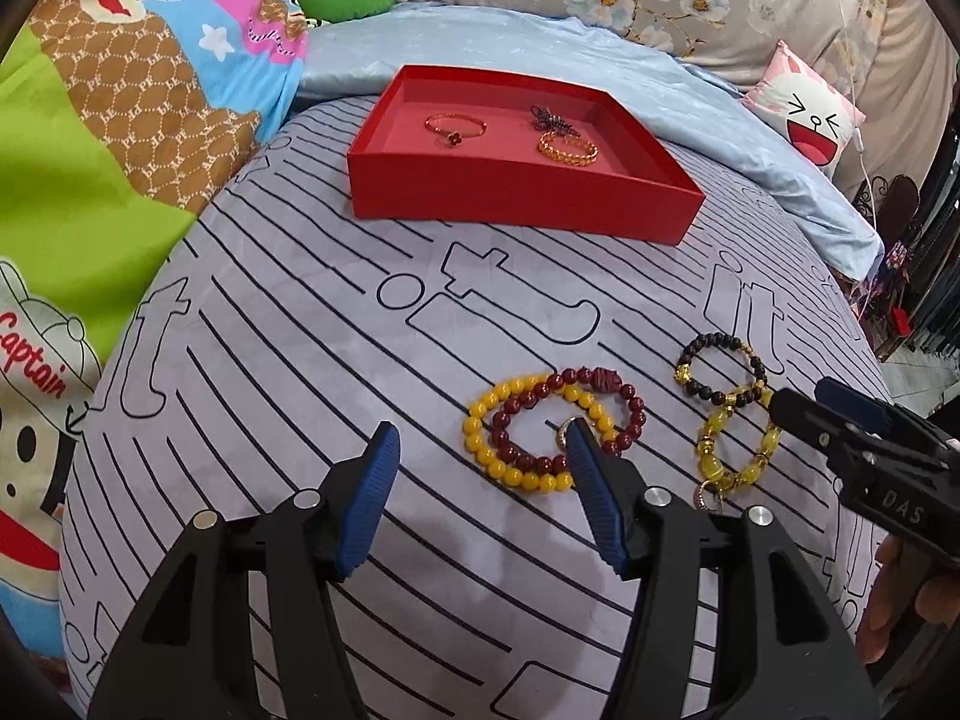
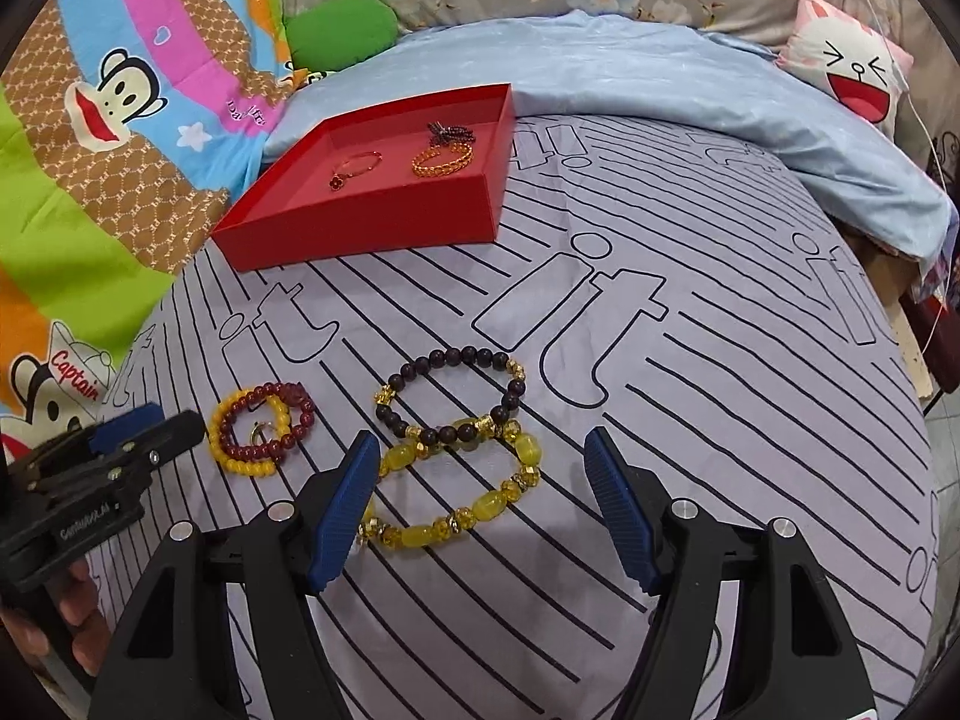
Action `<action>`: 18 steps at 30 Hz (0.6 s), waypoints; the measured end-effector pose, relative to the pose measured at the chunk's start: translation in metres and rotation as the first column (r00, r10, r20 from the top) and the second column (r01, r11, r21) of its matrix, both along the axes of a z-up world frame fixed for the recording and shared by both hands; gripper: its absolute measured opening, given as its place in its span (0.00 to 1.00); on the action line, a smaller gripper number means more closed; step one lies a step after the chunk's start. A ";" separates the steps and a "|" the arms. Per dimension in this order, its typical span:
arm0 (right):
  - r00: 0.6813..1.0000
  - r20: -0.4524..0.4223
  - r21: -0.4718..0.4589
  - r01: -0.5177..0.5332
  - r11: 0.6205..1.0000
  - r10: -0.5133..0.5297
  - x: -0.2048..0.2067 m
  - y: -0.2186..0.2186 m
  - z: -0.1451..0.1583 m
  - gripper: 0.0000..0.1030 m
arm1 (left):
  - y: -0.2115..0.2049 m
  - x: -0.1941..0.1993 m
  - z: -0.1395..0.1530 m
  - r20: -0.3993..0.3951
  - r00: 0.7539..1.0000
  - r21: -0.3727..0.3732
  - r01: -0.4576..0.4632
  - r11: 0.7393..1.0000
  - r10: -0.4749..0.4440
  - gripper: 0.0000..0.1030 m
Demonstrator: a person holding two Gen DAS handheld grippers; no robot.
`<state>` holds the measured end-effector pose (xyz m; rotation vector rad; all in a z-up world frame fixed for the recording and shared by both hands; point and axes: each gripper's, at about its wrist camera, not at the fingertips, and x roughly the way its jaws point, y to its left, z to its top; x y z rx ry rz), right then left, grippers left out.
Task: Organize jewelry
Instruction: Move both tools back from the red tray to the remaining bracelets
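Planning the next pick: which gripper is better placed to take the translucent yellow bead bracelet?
Probably right. The right gripper is open, with the translucent yellow bead bracelet lying between its fingers; the left gripper faces the opaque yellow-and-red pair.

even, bright indoor light; soft shadows (faint, under the grippers); heavy fisheye bending, dark vignette from 9 to 3 o'clock

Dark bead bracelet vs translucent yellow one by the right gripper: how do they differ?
The dark bead bracelet has small round near-black beads; the translucent yellow bracelet has larger oval beads. The dark one lies farther from the right gripper, and the yellow one reaches its left finger. Both lie flat on the striped sheet, have gold spacers and overlap.
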<state>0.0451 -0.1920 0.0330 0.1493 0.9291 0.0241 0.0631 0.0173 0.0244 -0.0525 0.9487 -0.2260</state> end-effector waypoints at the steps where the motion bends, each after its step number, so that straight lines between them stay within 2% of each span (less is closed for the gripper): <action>1: 1.000 0.003 -0.003 0.001 1.000 0.000 0.003 0.001 0.000 0.64 | 0.001 0.000 -0.001 -0.002 1.000 -0.002 -0.004 1.000 0.004 0.53; 9: 1.000 -0.005 -0.035 0.006 0.999 -0.006 0.032 0.002 -0.011 0.54 | -0.002 0.003 -0.006 -0.009 1.000 0.009 0.000 1.000 0.000 0.53; 15: 1.000 -0.020 -0.060 0.005 0.998 -0.006 0.042 0.003 -0.025 0.43 | -0.005 0.006 -0.008 -0.011 1.000 0.013 0.008 1.000 -0.008 0.53; 18: 1.000 -0.019 -0.080 -0.003 0.997 0.002 0.044 0.006 -0.025 0.34 | -0.007 0.008 -0.008 -0.012 1.000 0.014 0.014 1.000 -0.014 0.53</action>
